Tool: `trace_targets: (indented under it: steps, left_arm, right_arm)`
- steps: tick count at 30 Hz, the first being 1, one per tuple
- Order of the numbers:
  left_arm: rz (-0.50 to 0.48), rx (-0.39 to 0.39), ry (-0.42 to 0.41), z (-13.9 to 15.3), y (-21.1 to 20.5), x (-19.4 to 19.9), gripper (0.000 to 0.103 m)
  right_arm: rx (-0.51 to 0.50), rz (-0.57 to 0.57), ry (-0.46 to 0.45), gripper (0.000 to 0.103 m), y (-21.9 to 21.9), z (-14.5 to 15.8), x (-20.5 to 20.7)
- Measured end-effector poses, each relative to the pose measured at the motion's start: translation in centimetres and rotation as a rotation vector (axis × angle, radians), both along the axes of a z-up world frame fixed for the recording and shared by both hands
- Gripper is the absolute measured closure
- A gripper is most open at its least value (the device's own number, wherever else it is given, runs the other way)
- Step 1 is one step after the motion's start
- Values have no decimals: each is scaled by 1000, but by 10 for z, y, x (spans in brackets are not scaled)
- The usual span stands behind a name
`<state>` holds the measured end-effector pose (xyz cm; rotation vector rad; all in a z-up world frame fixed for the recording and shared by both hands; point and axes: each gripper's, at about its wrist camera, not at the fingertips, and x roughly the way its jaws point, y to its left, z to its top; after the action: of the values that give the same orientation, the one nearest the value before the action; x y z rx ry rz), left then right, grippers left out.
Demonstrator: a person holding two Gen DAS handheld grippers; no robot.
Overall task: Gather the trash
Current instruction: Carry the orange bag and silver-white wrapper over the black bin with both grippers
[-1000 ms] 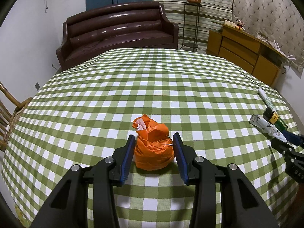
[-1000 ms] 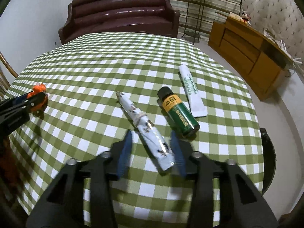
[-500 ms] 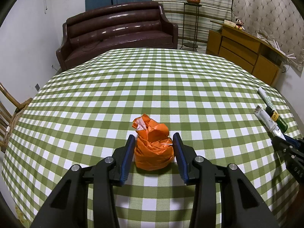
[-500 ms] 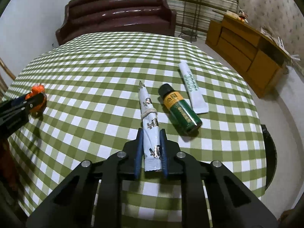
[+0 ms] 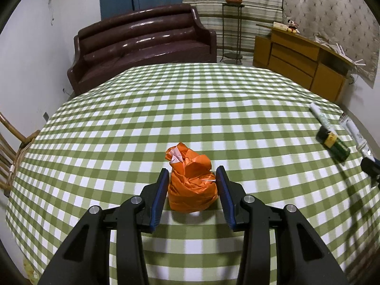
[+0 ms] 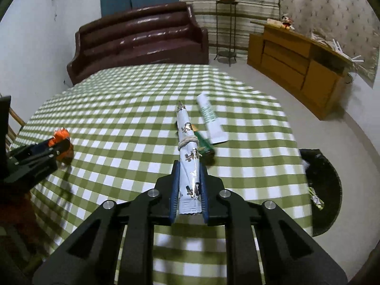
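Crinkled glossy orange plastic bag [image 5: 192,185], woven checked tablecloth [image 5: 190,109], glossy leather sofa [image 5: 142,45]

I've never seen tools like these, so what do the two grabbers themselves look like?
Both look alike. The left gripper and right gripper are matte black plastic, each with two angular arms with triangular cut-outs and round silver pivot bolts. Their fingers are lined with ribbed blue pads. No cables, markings or sleeves show.
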<state>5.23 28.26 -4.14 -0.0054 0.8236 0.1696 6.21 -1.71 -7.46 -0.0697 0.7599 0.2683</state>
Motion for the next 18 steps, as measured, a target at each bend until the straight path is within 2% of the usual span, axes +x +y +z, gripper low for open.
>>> trace_targets:
  steps: [9, 18]
  left_arm:
    - [-84, 2, -59, 20, -56, 7, 62]
    - [-219, -18, -123, 34, -132, 16, 62]
  right_arm:
    - [19, -152, -50, 88, -77, 15, -1]
    - [2, -310, -92, 88, -154, 17, 1]
